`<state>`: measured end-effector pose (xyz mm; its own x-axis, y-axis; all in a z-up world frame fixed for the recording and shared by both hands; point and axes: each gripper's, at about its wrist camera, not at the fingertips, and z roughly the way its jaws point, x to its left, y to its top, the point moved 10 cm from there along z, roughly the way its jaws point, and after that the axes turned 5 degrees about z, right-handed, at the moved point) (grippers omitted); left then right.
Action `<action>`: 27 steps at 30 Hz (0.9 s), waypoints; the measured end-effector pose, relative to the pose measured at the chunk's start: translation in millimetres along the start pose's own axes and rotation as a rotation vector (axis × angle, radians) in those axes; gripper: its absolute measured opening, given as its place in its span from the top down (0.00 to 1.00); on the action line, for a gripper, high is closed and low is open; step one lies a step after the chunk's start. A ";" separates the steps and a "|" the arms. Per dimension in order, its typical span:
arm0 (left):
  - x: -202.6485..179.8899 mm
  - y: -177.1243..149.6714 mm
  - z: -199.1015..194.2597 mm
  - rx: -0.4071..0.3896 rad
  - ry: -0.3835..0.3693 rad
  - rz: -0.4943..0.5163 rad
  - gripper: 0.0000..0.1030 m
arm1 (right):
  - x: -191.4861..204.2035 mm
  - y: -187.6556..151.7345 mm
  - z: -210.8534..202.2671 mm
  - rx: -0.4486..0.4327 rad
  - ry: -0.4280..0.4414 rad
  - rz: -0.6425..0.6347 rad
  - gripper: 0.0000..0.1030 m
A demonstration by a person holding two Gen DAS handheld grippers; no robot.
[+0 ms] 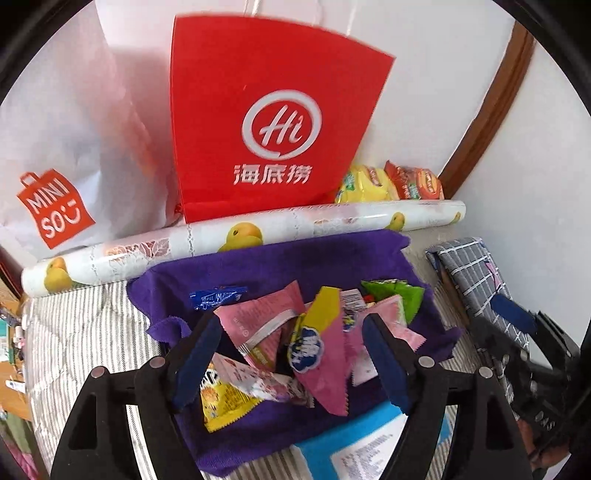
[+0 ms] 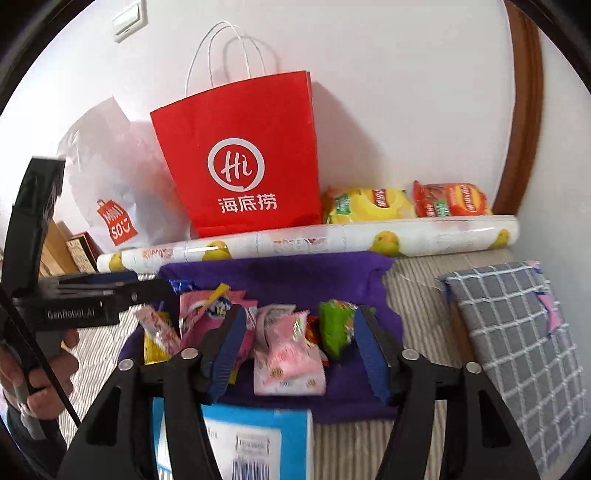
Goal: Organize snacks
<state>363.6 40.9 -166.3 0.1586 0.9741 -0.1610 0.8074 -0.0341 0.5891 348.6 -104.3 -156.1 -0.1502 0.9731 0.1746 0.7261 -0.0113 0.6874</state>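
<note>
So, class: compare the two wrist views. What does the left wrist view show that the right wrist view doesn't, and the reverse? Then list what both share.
Only the left wrist view: the left tool head-on, jaws open above the pile, and a blue snack packet.

Only the right wrist view: the red bag's white handles, a wall switch, and the hand holding the other tool.

Both: red paper bag, duck-print roll, purple cloth, snack packets.

Both wrist views look steeply down and forward from close above the crumpled purple cloth [image 1: 280, 266] heaped with snack packets, facing the wall. The left view sits nearer the tall red paper bag [image 1: 273, 122] behind that cloth; the right view [image 2: 240, 162] looks from farther back. Both share cloth and bag.
</note>
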 end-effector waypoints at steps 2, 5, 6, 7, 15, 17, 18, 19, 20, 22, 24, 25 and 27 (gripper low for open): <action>-9.4 1.9 -13.7 -0.022 0.009 0.024 0.22 | 0.0 -5.0 -11.5 0.012 0.014 0.008 0.38; -25.3 -4.3 -38.4 -0.070 0.001 0.024 0.17 | -3.6 -12.5 -29.5 0.025 0.008 0.017 0.38; -28.9 -7.5 -42.4 -0.073 -0.005 0.023 0.16 | -6.4 -15.3 -37.7 0.025 -0.001 0.022 0.38; -34.9 -16.2 -49.7 -0.074 -0.014 0.024 0.16 | -7.9 -17.2 -44.5 0.021 -0.005 0.028 0.36; -53.9 -64.9 -87.0 -0.078 -0.021 -0.015 0.16 | -12.3 -37.2 -110.3 -0.041 -0.036 0.058 0.16; -57.5 -73.3 -101.5 -0.097 -0.009 -0.021 0.15 | -13.1 -43.5 -126.0 -0.048 -0.048 0.063 0.13; -58.5 -77.3 -109.5 -0.108 -0.001 -0.021 0.14 | -14.5 -46.9 -133.8 -0.051 -0.057 0.067 0.12; -60.2 -80.0 -115.1 -0.115 0.002 -0.023 0.13 | -16.0 -50.2 -140.3 -0.053 -0.067 0.075 0.12; -61.5 -83.9 -124.6 -0.128 0.005 -0.028 0.13 | -17.8 -52.4 -144.8 -0.052 -0.071 0.083 0.12; -64.1 -89.8 -139.1 -0.149 0.014 -0.029 0.10 | -22.8 -59.9 -158.3 -0.052 -0.073 0.114 0.08; -69.3 -97.7 -157.8 -0.175 0.028 -0.020 0.07 | -28.0 -66.1 -170.5 -0.060 -0.078 0.139 0.07; -72.0 -99.9 -164.3 -0.185 0.034 -0.016 0.07 | -30.4 -70.2 -177.4 -0.063 -0.084 0.147 0.06; -77.6 -106.3 -178.3 -0.204 0.044 -0.008 0.07 | -33.3 -77.1 -188.4 -0.064 -0.097 0.154 0.05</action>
<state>164.1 8.8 -75.3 0.1237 0.9832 -0.1339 0.6757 0.0154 0.7370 171.2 -179.2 -82.1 0.0273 0.9764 0.2142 0.6912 -0.1732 0.7016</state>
